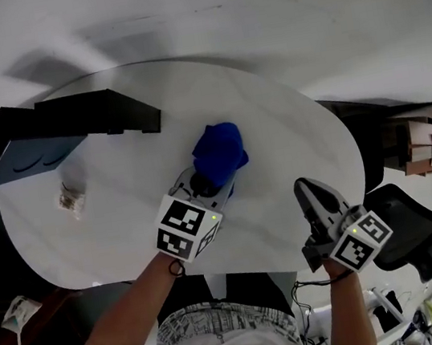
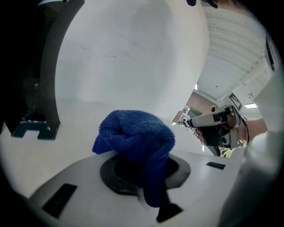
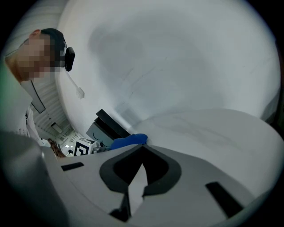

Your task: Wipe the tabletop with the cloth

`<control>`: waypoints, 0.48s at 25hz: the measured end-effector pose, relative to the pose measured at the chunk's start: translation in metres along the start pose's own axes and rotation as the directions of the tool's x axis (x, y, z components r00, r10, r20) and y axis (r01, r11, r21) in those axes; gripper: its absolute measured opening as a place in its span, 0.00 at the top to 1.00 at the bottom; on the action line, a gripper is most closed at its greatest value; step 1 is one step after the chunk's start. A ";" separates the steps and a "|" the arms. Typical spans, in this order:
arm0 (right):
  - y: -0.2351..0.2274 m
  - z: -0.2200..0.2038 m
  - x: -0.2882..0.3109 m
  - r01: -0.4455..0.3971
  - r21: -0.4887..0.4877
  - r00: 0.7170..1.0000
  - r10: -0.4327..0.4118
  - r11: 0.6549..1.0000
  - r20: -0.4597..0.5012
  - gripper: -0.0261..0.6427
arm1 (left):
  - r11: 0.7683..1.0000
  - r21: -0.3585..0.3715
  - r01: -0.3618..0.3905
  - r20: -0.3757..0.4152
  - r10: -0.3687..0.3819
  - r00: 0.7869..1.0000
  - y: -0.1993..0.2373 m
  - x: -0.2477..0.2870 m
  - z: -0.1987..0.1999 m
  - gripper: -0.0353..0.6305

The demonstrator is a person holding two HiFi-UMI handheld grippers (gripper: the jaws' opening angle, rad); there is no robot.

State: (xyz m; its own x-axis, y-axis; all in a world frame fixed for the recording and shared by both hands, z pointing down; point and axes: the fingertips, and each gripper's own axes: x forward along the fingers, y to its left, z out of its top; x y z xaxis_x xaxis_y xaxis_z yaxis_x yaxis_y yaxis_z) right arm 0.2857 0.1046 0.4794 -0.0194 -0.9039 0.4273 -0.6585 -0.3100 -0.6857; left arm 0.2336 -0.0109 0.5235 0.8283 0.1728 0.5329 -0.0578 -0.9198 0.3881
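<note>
A bunched blue cloth (image 1: 219, 152) lies on the round white tabletop (image 1: 291, 131), near its middle. My left gripper (image 1: 206, 184) is shut on the cloth's near end. In the left gripper view the cloth (image 2: 133, 135) bulges up out of the jaws and hides the tips. My right gripper (image 1: 305, 188) hovers at the table's front right edge. Its jaws are shut with nothing between them (image 3: 143, 146). From the right gripper view, the blue cloth (image 3: 128, 141) and the left gripper's marker cube (image 3: 82, 148) show off to the left.
A black angled stand (image 1: 85, 117) with a blue-grey panel (image 1: 30, 156) sits at the table's back left. A small clear wrapper (image 1: 73, 194) lies near the left edge. A black office chair (image 1: 407, 227) stands off the table at the right.
</note>
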 end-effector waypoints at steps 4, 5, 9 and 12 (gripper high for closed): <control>-0.005 0.001 -0.004 0.011 0.005 1.000 -0.011 1.000 0.005 0.95 | 1.000 0.005 0.022 -0.004 -0.022 1.000 -0.007 0.007 0.002 0.81; -0.006 0.002 -0.004 0.011 0.005 1.000 -0.011 1.000 0.005 0.95 | 1.000 0.005 0.024 -0.004 -0.024 1.000 -0.007 0.007 0.002 0.81; 0.000 0.002 0.002 0.000 0.000 1.000 0.000 1.000 -0.001 0.95 | 1.000 -0.007 0.023 0.013 -0.023 1.000 -0.004 0.001 0.006 0.81; 0.009 0.002 0.012 -0.018 -0.017 1.000 0.018 1.000 -0.017 0.95 | 1.000 -0.026 0.007 0.041 -0.006 0.999 0.004 -0.012 0.010 0.81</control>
State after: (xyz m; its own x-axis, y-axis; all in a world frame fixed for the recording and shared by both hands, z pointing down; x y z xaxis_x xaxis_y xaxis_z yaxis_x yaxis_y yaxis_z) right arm 0.2812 0.0902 0.4766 -0.0436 -0.9042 0.4249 -0.6710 -0.2886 -0.6829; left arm 0.2294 -0.0199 0.5113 0.8508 0.1641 0.4992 -0.0663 -0.9089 0.4117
